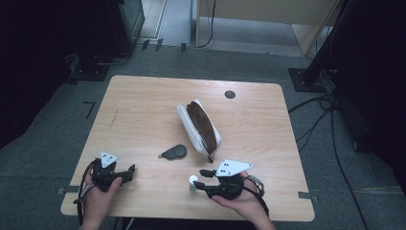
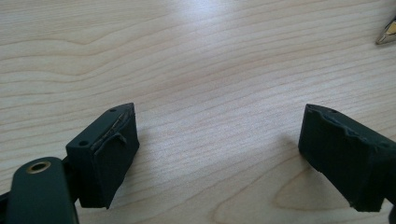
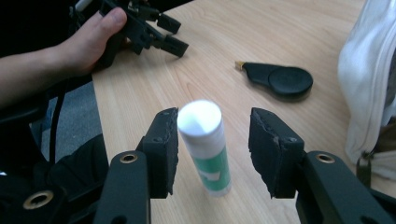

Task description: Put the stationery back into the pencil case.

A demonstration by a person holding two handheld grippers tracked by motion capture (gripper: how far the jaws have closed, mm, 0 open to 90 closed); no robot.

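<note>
A white glue stick [image 1: 192, 182] [image 3: 205, 144] with a green label stands upright near the table's front edge. My right gripper [image 1: 198, 178] [image 3: 215, 114] has one jaw on each side of it. The left pad lies close against the cap, the right pad stands off with a gap, so the gripper is open. My left gripper [image 1: 130, 173] [image 2: 219, 121] rests open at the front left over bare wood, with nothing between its jaws. A white pencil case [image 1: 198, 127] [image 3: 369, 84] lies unzipped in the middle of the table, its brown inside showing.
A flat black tool with a gold tip [image 1: 174, 152] [image 3: 280, 79] lies between the case and the grippers. A dark round grommet [image 1: 230, 94] sits near the table's far edge. Cables and a black stand base [image 1: 306, 76] are on the floor at the right.
</note>
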